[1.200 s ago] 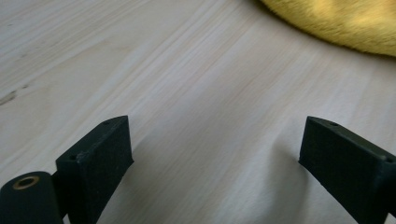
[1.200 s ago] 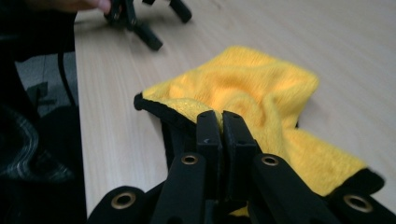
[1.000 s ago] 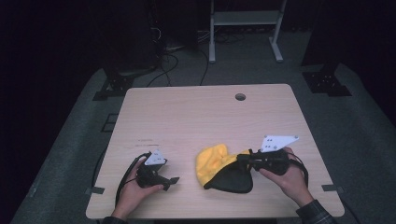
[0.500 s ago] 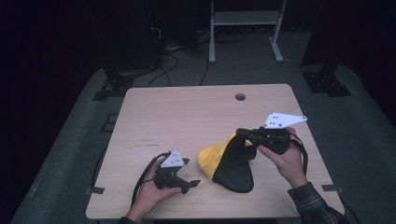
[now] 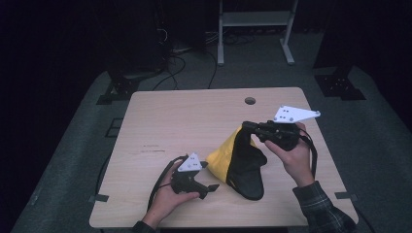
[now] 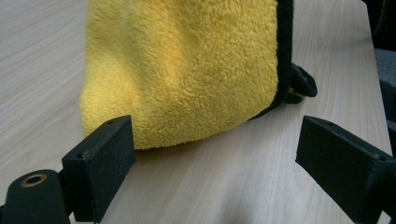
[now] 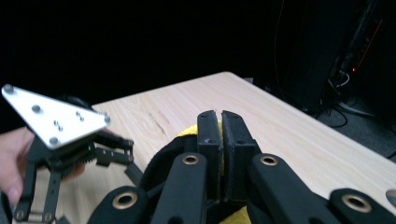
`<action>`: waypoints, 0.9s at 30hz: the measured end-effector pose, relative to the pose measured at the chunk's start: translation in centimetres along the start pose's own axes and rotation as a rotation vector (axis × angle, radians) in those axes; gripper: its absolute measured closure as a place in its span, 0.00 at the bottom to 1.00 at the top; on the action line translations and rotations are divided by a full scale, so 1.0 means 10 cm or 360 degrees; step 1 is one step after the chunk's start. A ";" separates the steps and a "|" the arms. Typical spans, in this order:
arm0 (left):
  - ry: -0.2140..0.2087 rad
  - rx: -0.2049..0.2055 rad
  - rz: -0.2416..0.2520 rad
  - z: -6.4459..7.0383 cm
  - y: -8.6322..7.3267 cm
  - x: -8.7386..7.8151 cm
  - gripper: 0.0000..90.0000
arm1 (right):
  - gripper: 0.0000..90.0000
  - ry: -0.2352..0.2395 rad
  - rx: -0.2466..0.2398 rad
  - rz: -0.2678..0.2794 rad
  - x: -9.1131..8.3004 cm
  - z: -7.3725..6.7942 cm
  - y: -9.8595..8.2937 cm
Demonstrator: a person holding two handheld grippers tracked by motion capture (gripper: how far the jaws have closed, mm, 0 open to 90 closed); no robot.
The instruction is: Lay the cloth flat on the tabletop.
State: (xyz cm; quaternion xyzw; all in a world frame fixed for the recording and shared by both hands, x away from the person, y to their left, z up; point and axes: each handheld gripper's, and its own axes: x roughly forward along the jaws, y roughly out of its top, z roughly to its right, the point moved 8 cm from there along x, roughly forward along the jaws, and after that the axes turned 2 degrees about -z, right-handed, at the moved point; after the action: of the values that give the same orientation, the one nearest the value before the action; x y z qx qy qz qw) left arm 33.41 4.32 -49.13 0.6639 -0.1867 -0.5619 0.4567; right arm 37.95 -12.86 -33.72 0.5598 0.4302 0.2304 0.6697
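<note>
Pinching the cloth's (image 5: 238, 160) top edge, the right tongs (image 5: 248, 127) hold it up off the table (image 5: 194, 116); the left tongs (image 5: 210, 187) gape open just beside its yellow lower corner.

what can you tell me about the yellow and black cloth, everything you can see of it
The cloth is fluffy, like fleece: yellow on one face, black on the other, with a black sewn border and a small black loop at one edge. The right tongs, shut, pinch its top and hold it up in a tent shape, while its lower end rests on the wooden table near the front edge. The left tongs, open, point at its yellow side, close to it but apart from it.
</note>
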 end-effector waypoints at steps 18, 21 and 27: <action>0.0045 0.0069 0.0008 0.00 0.17 0.24 0.16 | 0.96 -0.0031 -0.0036 0.0090 -0.05 -0.04 0.32; 0.0033 0.0083 -0.0019 0.02 0.15 0.30 0.16 | 0.96 -0.0032 -0.0026 0.0084 -0.05 -0.03 0.29; 0.0021 0.0150 -0.0122 0.09 0.09 0.50 0.16 | 0.96 -0.0054 -0.0010 0.0066 -0.08 0.04 0.21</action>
State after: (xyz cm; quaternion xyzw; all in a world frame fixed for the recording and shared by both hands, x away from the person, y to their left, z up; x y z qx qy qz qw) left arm 34.36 -0.28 -51.25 0.6949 -0.1844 -0.5653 0.4044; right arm 38.27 -13.14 -31.51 0.5704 0.4063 0.2360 0.6737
